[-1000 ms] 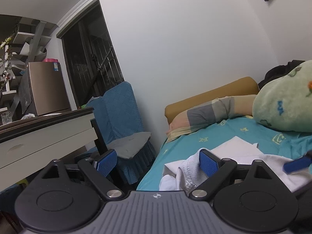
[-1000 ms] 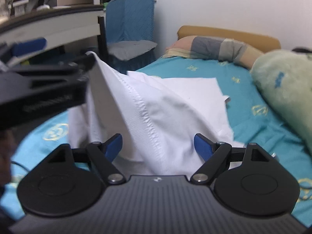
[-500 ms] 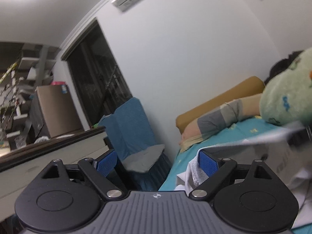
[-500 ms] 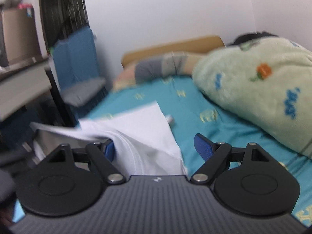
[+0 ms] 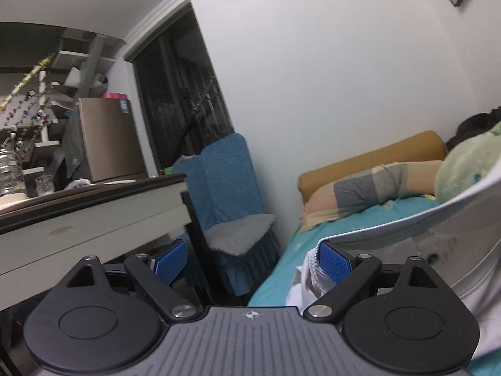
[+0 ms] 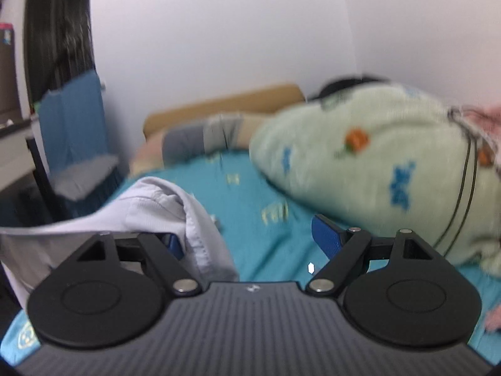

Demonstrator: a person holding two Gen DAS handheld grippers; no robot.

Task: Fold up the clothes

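Observation:
A white garment (image 5: 422,228) hangs above the teal bed sheet (image 5: 278,285), stretched between both grippers. My left gripper (image 5: 250,261) is open; the garment's ribbed hem is hooked over its right finger (image 5: 333,261) and runs taut up to the right. Nothing lies between its pads. In the right wrist view the garment (image 6: 156,206) drapes over the left finger of my right gripper (image 6: 249,239) and hides most of that pad. This gripper is open too, and only the sheet (image 6: 250,206) shows in its gap. The right pad (image 6: 325,238) is bare.
A pale green blanket (image 6: 375,169) is heaped on the right half of the bed. A patchwork pillow (image 5: 360,191) lies at the headboard. Left of the bed stand a blue-covered chair (image 5: 225,181) and a white desk (image 5: 94,219).
The garment has come up off the bed and gone taut between the grippers. My right gripper swung right and upward, so the cloth slid from its middle onto its left finger.

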